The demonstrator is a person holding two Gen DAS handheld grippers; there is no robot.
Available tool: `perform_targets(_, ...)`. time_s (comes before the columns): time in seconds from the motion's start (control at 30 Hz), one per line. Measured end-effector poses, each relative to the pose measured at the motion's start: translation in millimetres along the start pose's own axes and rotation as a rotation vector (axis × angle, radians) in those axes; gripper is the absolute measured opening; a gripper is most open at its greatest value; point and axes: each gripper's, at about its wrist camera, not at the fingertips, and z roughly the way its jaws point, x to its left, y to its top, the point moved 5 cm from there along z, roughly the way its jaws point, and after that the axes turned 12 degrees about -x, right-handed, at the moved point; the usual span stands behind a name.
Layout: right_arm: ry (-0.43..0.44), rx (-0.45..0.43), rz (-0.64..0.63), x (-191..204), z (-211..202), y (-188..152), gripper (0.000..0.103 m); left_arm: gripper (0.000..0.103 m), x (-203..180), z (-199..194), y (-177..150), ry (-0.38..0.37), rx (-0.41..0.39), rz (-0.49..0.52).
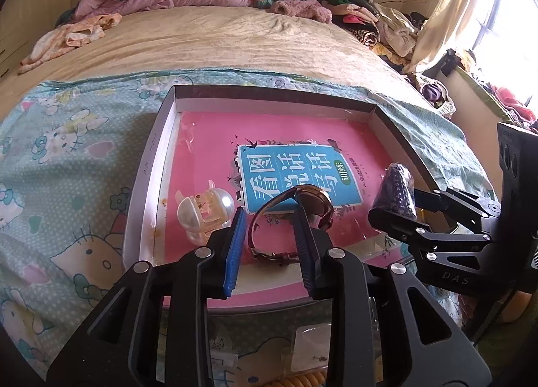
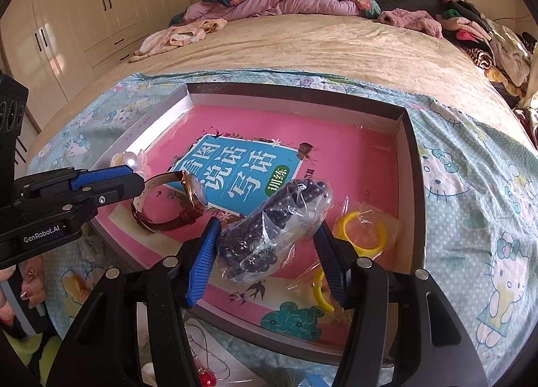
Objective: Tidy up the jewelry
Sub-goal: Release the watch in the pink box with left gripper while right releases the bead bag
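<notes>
Shallow box (image 1: 158, 165) lies on a cartoon-cat cloth (image 1: 60, 158) spread over the bed; a pink book (image 2: 363, 158) covers its floor.

Far left inside the box: a pearl hair clip (image 1: 201, 215), resting near the left wall.

Just right of it, the left gripper (image 1: 269, 242). Its jaws stand apart around a wristwatch (image 1: 312, 209) with a dark red strap; the left pad is clear of the strap, and the right one sits close against the case, contact uncertain. The watch lies on the book's lower edge, dial tilted up on its side.

Further right, the right gripper (image 2: 269, 252) clamps a clear plastic bag of dark beads (image 2: 272, 225) — both pads press the bag, which is lifted off the book and angled up to the right.

Right again, against the box's right wall: yellow rings (image 2: 361, 232) in clear wrap, lying flat — one higher, one lower near the gripper's right finger.
</notes>
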Motion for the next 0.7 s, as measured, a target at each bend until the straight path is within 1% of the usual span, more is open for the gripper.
perform_targets(0.03, 0.003, 0.004, 0.000, 0.6, 0.3, -0.8, 0.056, 0.031, -0.2, -2.6, 0.5, -0.002, -0.004, 0.000)
perform_targets(0.1, 0.005, 0.008, 0.001, 1.3, 0.4, -2.5, 0.056, 0.040, -0.2, -7.7, 1.8, 0.005, -0.013, 0.002)
perform_targets(0.17, 0.006, 0.012, 0.003, 1.4, 0.3, -3.6, 0.057, 0.043, -0.3, -11.8, 2.3, 0.009, -0.020, 0.000)
perform_targets(0.23, 0.006, 0.015, 0.008, 1.0, -0.2, -4.2, 0.057, 0.052, 0.2, -15.2, 2.7, 0.010, -0.025, -0.005)
perform_targets(0.43, 0.003, 0.002, 0.019, -1.3, -5.8, -2.0, 0.057, 0.064, 1.5, -22.1, 4.5, 0.021, -0.033, -0.013)
perform_targets(0.47, 0.003, -0.001, 0.022, -1.7, -7.4, -1.8, 0.058, 0.069, 1.8, -23.2, 4.5, 0.025, -0.035, -0.013)
perform_targets(0.53, 0.002, -0.013, 0.028, -2.9, -11.8, -0.8, 0.061, 0.074, 3.5, -25.4, 4.8, 0.031, -0.039, -0.013)
perform_targets(0.6, 0.002, -0.029, 0.032, -3.5, -17.8, 0.7, 0.065, 0.075, 3.9, -28.1, 4.3, 0.033, -0.041, -0.017)
perform_targets(0.7, -0.003, -0.048, 0.038, -4.2, -26.5, 2.6, 0.072, 0.085, 3.7, -32.2, 4.2, 0.038, -0.046, -0.017)
